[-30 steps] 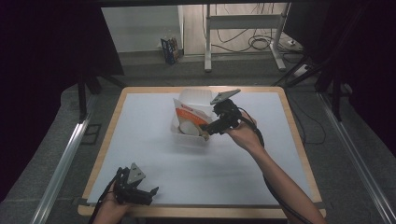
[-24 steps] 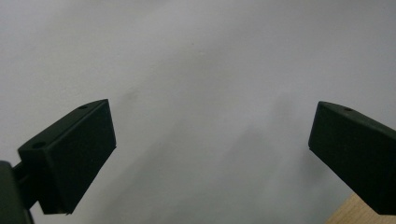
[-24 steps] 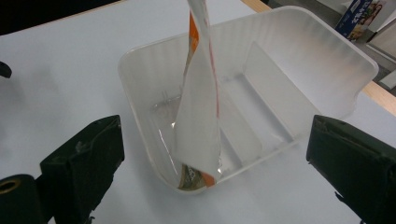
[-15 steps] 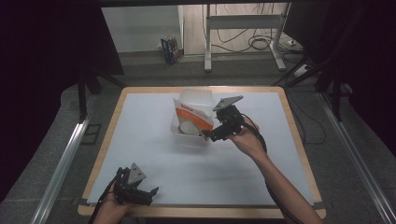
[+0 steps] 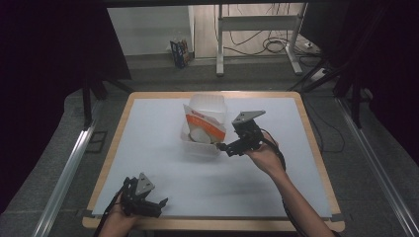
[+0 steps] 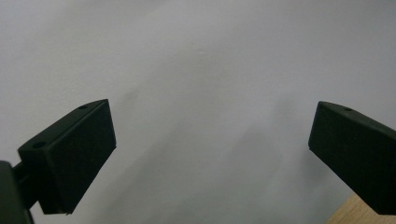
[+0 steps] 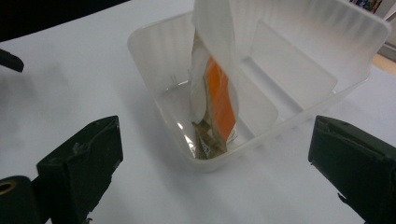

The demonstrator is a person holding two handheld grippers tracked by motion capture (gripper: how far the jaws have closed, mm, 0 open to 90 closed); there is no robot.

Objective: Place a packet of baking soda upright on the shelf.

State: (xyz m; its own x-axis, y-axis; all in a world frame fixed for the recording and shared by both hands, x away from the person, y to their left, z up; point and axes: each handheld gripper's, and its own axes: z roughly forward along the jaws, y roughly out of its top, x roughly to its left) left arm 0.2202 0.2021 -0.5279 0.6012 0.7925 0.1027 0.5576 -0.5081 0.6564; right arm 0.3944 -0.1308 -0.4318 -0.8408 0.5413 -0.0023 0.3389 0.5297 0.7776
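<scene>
I've pulled my right gripper (image 5: 223, 146) back off the tub (image 5: 203, 129) mid-table, jaws now wide and empty, packet (image 7: 215, 100) left standing inside; left gripper (image 5: 159, 203) waits open at the near edge

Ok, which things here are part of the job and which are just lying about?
Part of the job:
packet, standing in the tub
tub, translucent plastic
right gripper, open beside the tub

Just there:
left gripper, open at the near table edge
books on the floor
cables on the floor
</scene>
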